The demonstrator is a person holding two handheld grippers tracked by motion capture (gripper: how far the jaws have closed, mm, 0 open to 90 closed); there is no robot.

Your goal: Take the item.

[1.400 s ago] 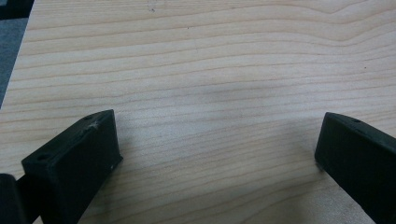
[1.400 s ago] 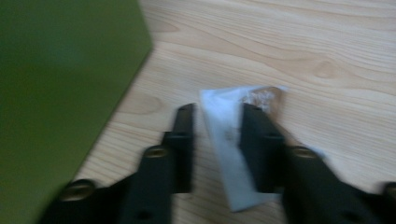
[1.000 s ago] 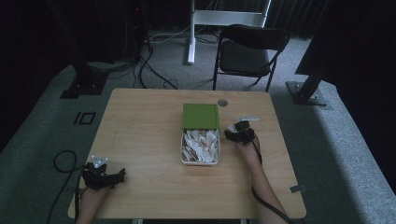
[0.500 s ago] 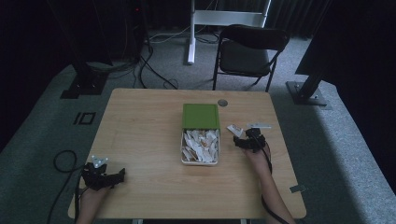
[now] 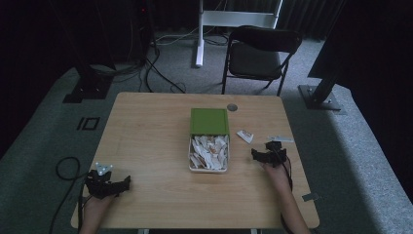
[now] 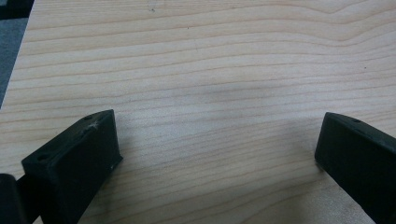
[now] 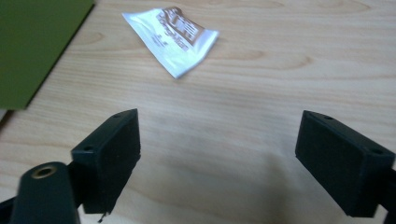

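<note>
Left claw (image 5: 122,184): at the near left corner of the desk (image 5: 146,146), jaws spread wide, nothing between them; the left claw view shows bare wood grain between the two black jaws.
Right claw (image 5: 258,156): on the right side of the desk, just right of the box; its jaws have just been opening and now stand wide apart, with nothing between them and nothing touched.
Sachet (image 7: 170,39): a small white packet with brown print, lying flat on the desk ahead of the right claw, apart from both jaws; in the high view (image 5: 245,136) it sits between the claw and the green lid.
Open box (image 5: 208,168): mid-desk, heaped with white and brown sachets.
Green lid (image 5: 209,121): at the far end of the box, touching it; its edge shows at the left of the right claw view (image 7: 32,46).
</note>
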